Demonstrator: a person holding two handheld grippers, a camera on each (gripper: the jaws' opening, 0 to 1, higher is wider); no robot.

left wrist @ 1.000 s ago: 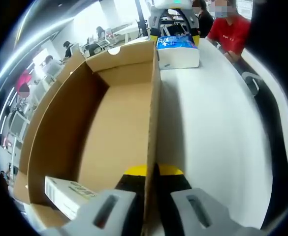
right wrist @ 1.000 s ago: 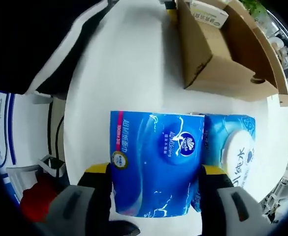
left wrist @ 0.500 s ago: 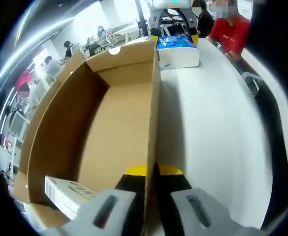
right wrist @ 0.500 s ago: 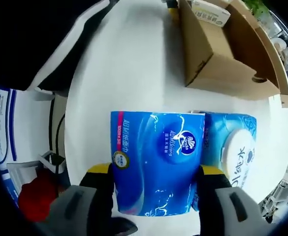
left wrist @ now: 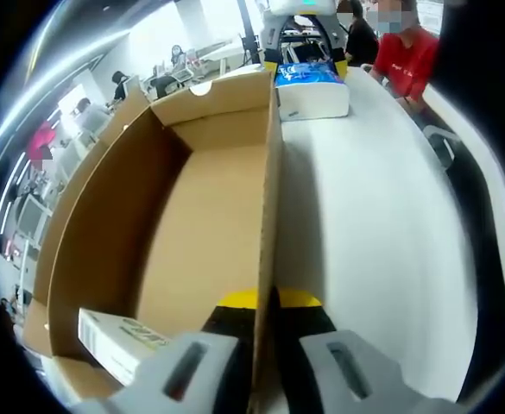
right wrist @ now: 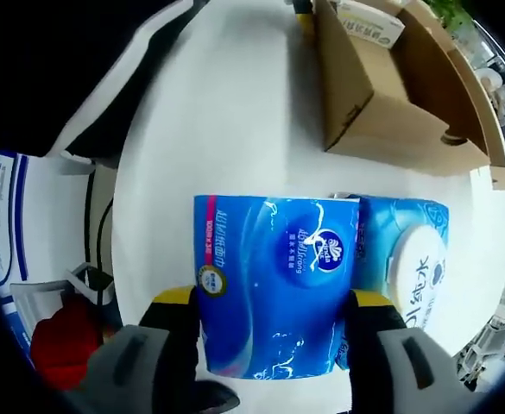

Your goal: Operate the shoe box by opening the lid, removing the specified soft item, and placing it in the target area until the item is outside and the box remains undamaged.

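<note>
The brown cardboard shoe box (left wrist: 192, 224) lies open on the white table (left wrist: 373, 224). My left gripper (left wrist: 267, 315) is shut on the box's right wall (left wrist: 271, 172), one jaw inside and one outside. A small white carton (left wrist: 118, 338) lies in the box's near corner. Beyond the box's far end, the blue soft tissue pack (left wrist: 308, 75) lies on top of a white pack (left wrist: 314, 101). In the right gripper view, my right gripper (right wrist: 272, 315) is shut on this blue tissue pack (right wrist: 274, 276), a jaw pressed against each side. The box (right wrist: 381, 103) lies farther off.
A second blue pack with a round white lid (right wrist: 407, 267) lies against the held pack. A person in red (left wrist: 403, 56) sits at the table's far edge by a chair (left wrist: 438, 142). Bare tabletop (right wrist: 226, 112) stretches between the packs and the box.
The right gripper view has shifted very slightly. The blue pack stays between the right jaws. The left gripper and the box have not moved.
</note>
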